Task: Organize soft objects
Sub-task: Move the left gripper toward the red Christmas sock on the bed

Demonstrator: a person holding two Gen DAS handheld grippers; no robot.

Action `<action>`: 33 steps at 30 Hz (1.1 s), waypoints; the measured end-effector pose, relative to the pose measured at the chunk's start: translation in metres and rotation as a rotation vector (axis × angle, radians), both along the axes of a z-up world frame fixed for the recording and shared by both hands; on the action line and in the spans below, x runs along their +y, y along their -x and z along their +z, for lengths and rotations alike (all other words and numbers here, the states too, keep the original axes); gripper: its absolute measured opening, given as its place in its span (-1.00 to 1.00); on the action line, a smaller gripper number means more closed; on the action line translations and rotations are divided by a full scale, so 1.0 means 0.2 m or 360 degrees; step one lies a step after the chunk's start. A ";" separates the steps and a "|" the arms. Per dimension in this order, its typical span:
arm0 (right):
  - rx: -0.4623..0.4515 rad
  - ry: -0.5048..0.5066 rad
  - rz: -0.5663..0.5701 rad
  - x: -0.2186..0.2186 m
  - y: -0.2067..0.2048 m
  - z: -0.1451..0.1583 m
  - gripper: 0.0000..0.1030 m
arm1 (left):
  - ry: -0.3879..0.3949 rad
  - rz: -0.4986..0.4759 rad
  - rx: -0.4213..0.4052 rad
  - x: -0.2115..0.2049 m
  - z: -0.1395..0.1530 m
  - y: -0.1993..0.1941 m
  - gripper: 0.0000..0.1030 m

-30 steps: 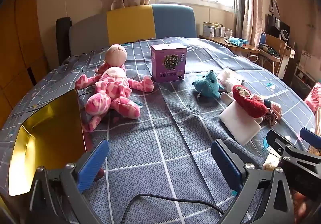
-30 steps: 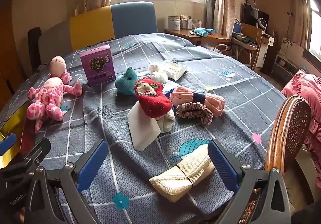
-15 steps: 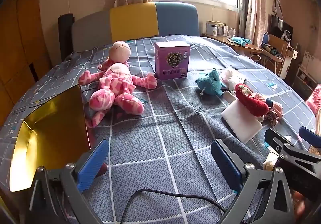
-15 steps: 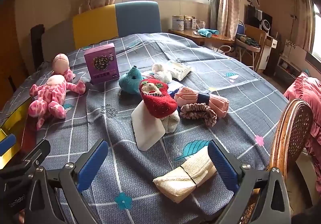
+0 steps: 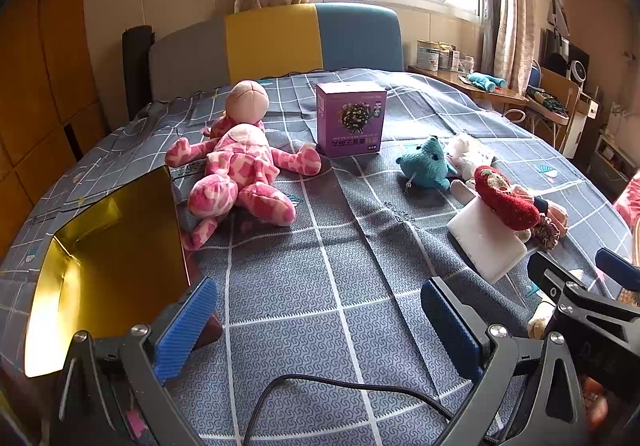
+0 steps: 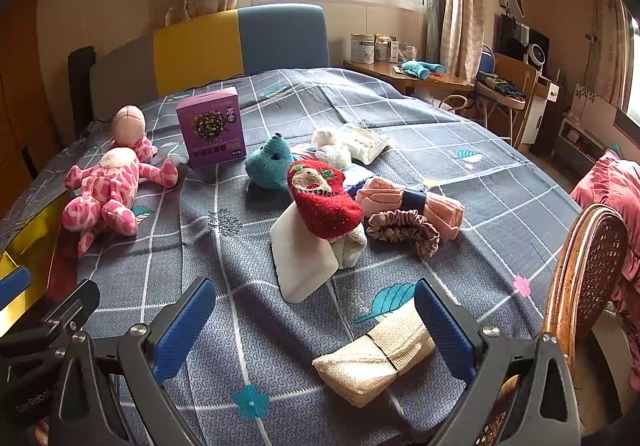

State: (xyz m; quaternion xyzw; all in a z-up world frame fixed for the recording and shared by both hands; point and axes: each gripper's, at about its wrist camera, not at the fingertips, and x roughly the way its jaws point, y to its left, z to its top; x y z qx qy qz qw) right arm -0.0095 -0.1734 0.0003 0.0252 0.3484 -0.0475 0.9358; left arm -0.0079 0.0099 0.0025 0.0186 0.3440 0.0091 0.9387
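Observation:
A pink spotted plush doll (image 5: 240, 170) (image 6: 108, 190) lies on the bed at the left. A teal plush toy (image 5: 426, 164) (image 6: 270, 166), a red knitted sock (image 5: 506, 200) (image 6: 324, 200) on a white foam block (image 6: 302, 258), a pink cloth roll (image 6: 424, 202), a brown scrunchie (image 6: 402, 232) and a cream folded cloth (image 6: 380, 356) lie to the right. An open gold-lined box (image 5: 104, 266) sits at the near left. My left gripper (image 5: 320, 330) is open and empty over bare bedspread. My right gripper (image 6: 316, 330) is open, just above the cream cloth.
A purple carton (image 5: 352, 120) (image 6: 212, 128) stands upright mid-bed. A white packet (image 6: 364, 144) lies behind the teal toy. A rattan chair back (image 6: 584, 270) stands at the bed's right edge. A cable (image 5: 340, 386) runs under my left gripper. A desk (image 6: 408, 80) stands by the window.
Both views have shifted slightly, as if the grippers rose and drew back a little. Both grippers stay open. No object has moved.

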 end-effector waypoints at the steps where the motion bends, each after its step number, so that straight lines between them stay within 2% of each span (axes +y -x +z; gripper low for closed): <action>1: 0.0000 0.0000 0.0002 0.00 0.00 0.00 0.97 | 0.0000 0.0001 0.0001 0.00 0.00 0.00 0.99; 11: -0.0022 0.0023 0.0029 -0.01 -0.02 0.03 0.97 | -0.0003 0.0009 0.0012 0.00 0.00 -0.01 0.99; 26: 0.0011 0.0147 0.0130 -0.10 0.01 0.06 0.97 | -0.0006 -0.0051 0.0042 -0.02 -0.02 -0.02 0.99; 33: 0.0153 0.0140 0.0270 -0.16 -0.03 0.04 0.97 | 0.0087 -0.0158 0.0156 -0.03 -0.04 -0.07 0.99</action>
